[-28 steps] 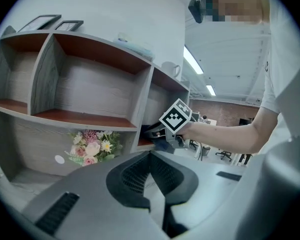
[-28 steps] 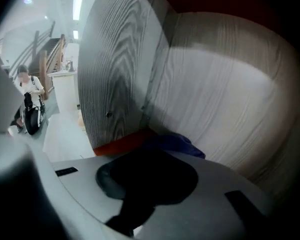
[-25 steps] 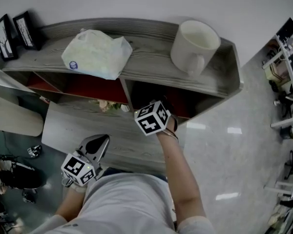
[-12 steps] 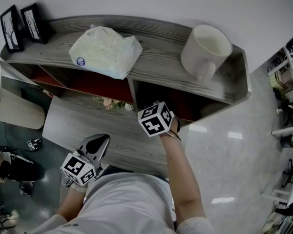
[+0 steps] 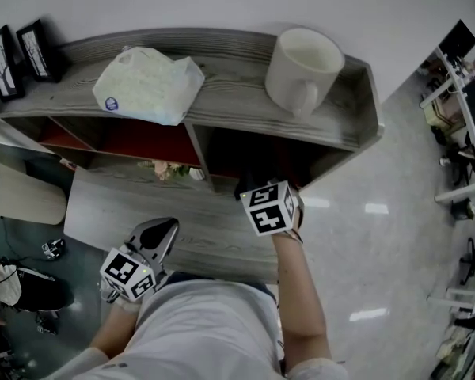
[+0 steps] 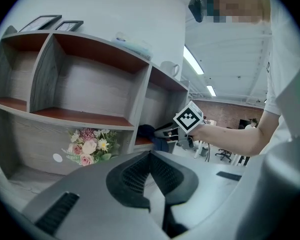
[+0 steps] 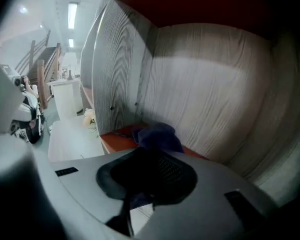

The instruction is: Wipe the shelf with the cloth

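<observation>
Wiping stroke under way: the right gripper has been swept rightward, away from the divider, inside the lower right compartment of the shelf. Its fingers are clenched on the dark blue cloth, which is bunched just ahead of them on the red board, near its front edge. The left gripper is held closed and empty, well apart.

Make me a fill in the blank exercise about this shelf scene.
The right tongs are shut on a dark blue ____.
On top of the shelf, the big white ____ stands at the right end in the head view.
The left tongs are shut and hold ____.
Missing words: cloth; mug; nothing.
</observation>
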`<state>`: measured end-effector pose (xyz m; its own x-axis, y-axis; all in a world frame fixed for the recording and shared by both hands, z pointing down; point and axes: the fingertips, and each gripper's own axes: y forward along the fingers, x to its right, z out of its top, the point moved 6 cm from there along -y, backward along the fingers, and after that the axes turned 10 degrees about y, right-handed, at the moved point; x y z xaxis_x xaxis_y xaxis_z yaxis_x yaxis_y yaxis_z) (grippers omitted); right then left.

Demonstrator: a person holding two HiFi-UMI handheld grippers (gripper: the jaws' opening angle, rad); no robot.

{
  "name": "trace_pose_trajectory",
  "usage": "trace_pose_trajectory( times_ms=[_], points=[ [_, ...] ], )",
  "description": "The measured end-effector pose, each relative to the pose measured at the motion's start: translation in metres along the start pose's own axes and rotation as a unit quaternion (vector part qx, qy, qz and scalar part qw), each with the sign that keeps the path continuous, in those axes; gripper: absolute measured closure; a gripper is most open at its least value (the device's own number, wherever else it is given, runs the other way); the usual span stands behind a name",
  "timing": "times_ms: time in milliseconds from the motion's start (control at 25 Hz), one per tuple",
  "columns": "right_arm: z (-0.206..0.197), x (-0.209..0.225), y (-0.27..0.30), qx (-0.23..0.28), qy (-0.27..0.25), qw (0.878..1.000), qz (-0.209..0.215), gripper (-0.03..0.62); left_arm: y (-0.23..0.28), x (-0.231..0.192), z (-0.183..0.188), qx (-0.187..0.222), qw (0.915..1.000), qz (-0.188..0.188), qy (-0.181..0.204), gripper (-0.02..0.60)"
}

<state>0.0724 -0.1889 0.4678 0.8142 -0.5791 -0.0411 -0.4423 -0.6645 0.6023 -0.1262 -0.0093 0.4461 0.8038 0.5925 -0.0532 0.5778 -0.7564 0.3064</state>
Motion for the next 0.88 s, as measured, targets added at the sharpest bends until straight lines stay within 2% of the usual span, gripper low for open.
trace_pose_trajectory(
  times_ms=[320, 560, 680, 880],
  points=[
    [-0.021, 0.016, -0.028, 0.020, 0.060, 0.997, -0.032, 0.525, 0.009, 0.003, 0.003, 0.001, 0.9995, -0.031, 0.011, 0.568],
    [-0.026, 0.025, -0.031, 0.030, 0.090, 0.994, -0.059, 0.389, 0.014, 0.003, 0.005, 0.002, 0.9988, -0.047, 0.015, 0.568],
    [-0.028, 0.026, -0.024, 0.023, 0.115, 0.992, -0.049, 0.350, 0.014, 0.002, 0.004, 0.001, 0.9986, -0.050, 0.015, 0.568],
    [-0.034, 0.026, -0.016, 0.024, 0.151, 0.988, -0.035, 0.367, 0.014, -0.001, 0.003, 0.003, 0.9985, -0.052, 0.014, 0.568]
  ],
)
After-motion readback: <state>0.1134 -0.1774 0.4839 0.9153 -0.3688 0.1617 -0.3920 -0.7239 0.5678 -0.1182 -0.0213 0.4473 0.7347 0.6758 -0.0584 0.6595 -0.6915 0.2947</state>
